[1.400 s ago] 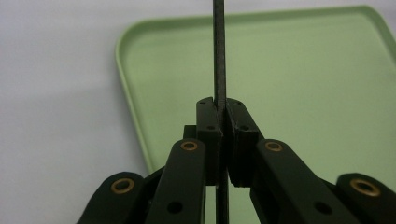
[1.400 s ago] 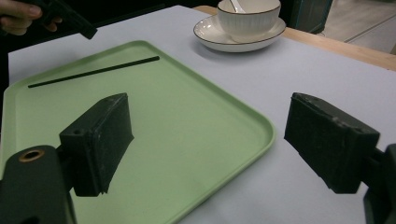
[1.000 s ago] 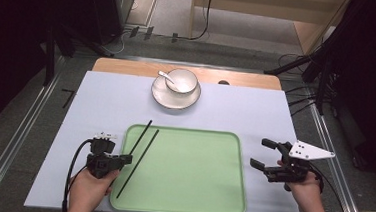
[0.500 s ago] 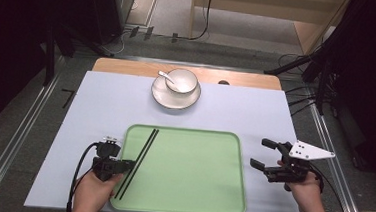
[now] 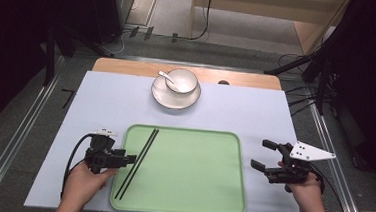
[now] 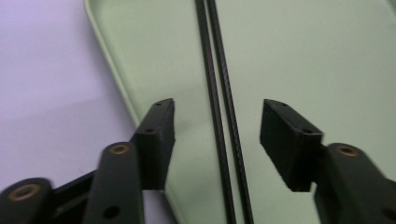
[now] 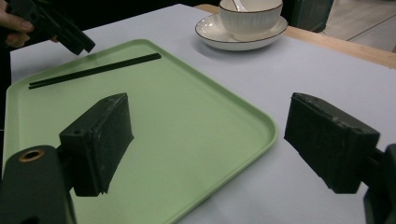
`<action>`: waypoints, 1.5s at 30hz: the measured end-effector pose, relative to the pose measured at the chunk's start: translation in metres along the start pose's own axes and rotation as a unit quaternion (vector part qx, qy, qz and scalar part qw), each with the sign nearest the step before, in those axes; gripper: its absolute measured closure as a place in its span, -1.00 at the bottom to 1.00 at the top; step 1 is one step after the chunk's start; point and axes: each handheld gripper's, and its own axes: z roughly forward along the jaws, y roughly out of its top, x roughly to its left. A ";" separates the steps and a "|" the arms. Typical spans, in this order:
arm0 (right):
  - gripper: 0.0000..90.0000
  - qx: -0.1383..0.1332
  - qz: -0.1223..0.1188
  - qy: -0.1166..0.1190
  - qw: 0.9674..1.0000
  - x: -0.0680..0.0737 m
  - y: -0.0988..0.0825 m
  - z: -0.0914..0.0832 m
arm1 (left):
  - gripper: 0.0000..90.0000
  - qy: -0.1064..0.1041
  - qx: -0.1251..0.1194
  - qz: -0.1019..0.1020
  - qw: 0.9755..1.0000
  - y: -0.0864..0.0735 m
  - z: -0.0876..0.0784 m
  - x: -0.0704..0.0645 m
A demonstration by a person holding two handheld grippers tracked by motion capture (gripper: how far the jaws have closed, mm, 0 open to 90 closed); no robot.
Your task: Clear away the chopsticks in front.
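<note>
Jaws spread — left gripper (image 6: 217,135) straddles chopsticks (image 6: 219,116), ends cropped.

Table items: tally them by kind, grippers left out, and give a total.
Chopsticks: 2
Tray: 1
Bowl: 1
Saucer: 1
Spoon: 1
Total: 6

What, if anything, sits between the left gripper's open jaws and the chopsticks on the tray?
Nothing visible. The left gripper is open with its jaws on either side of the black chopsticks, which lie side by side on the green tray near its left rim; no other object lies between them.
</note>
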 end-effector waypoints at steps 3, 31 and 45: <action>-0.66 0.001 0.002 -0.001 1.000 0.000 -0.001 0.000 | -0.17 0.003 -0.012 0.022 1.000 0.005 -0.010 0.010; -0.66 0.001 0.010 -0.005 1.000 -0.001 -0.004 -0.003 | -0.41 -0.006 -0.150 0.121 0.981 -0.019 -0.064 0.082; -0.66 -0.012 0.012 -0.007 1.000 0.000 -0.003 -0.007 | -0.46 -0.046 -0.184 0.165 0.968 -0.021 -0.077 0.084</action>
